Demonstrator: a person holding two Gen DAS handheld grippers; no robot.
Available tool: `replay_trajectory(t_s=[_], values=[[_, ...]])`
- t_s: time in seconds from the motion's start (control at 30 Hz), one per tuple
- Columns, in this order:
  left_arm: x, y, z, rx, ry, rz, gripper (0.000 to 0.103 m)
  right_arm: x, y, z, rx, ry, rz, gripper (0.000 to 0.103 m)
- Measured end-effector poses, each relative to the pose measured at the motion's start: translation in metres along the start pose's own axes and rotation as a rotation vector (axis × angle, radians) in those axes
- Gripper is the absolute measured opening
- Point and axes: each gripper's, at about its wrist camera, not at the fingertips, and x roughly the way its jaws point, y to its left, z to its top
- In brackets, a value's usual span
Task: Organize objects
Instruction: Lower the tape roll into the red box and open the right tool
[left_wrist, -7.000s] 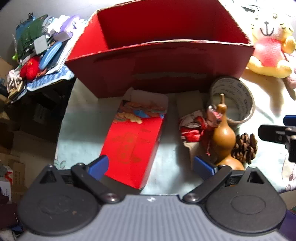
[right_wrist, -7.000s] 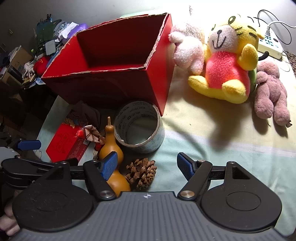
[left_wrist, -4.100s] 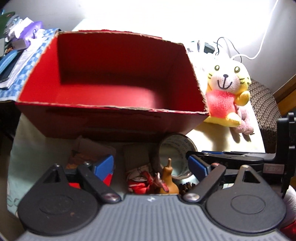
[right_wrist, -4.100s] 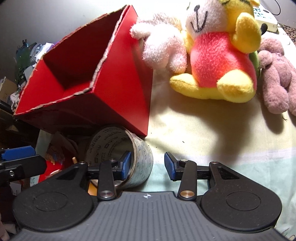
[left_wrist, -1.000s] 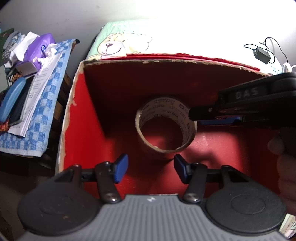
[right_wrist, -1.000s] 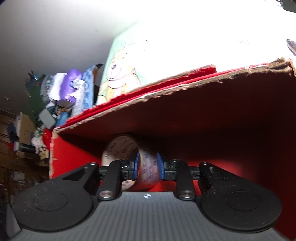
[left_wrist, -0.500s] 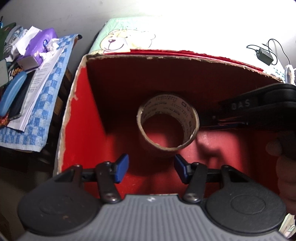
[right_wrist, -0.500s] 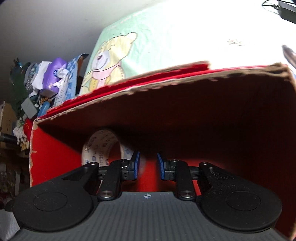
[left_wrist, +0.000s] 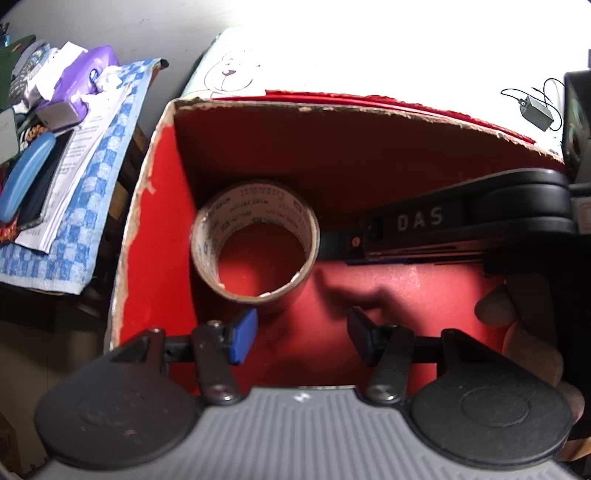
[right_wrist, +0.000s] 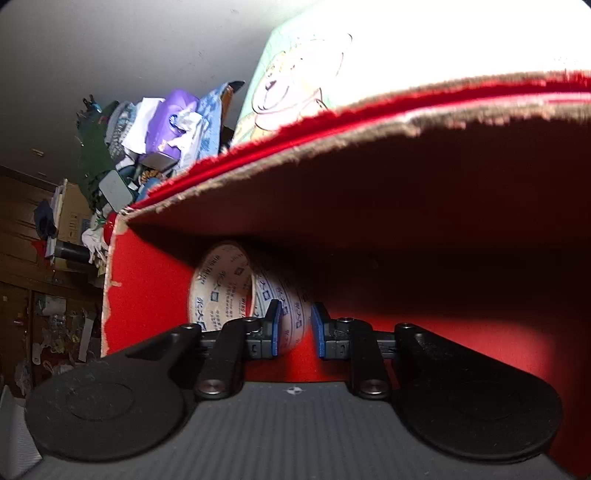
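From the left wrist view, the red cardboard box (left_wrist: 159, 236) fills the middle of the frame, its torn rim showing brown card; the roll of tape (left_wrist: 255, 242) sits inside on the red floor, close to the box's left wall, its hollow core facing up; the left tongs (left_wrist: 301, 338) hang at the lower centre with their blue pads spread and nothing between them, the left pad just below the roll; the right tongs (left_wrist: 334, 243) reach in from the right edge as a long black bar marked DAS, the tip just beside the roll's right side, though whether it touches I cannot tell; a person's fingers (left_wrist: 517, 306) show at the right edge under that bar; at upper left a blue checked cloth (left_wrist: 92, 184) carries papers and a purple tissue pack (left_wrist: 86, 74); a black adapter (left_wrist: 535, 112) with a cord lies at upper right.

From the right wrist view, the box's far wall arches dark across the top; the roll (right_wrist: 221, 288) stands at centre left against the lit red wall; the tongs (right_wrist: 295, 328) have just been narrowing, their blue pads a small gap apart with the roll's band seen behind the gap, no pad pressing on it; clutter with the purple pack (right_wrist: 170, 125) piles at upper left.
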Motion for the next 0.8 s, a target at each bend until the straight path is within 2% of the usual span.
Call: replay_trajectory(t_s=[0.1,0.3,0.6,0.8], values=[[0.000,-0.001,0.001,-0.006,0.002,0.008,0.058,-0.002,-0.005,0.001,0.028,-0.006,0.019,0.021],[-0.001,-0.007,0.000,0.003,-0.004,0.047,0.058,-0.007,-0.005,-0.002,0.037,-0.015,-0.011,0.031],[-0.013,-0.017,-0.004,0.033,-0.046,0.106,0.061,-0.046,0.003,-0.011,-0.040,-0.098,-0.171,0.030],[-0.029,-0.021,-0.009,0.040,-0.077,0.117,0.065,-0.093,-0.003,-0.037,-0.069,-0.176,-0.276,0.030]])
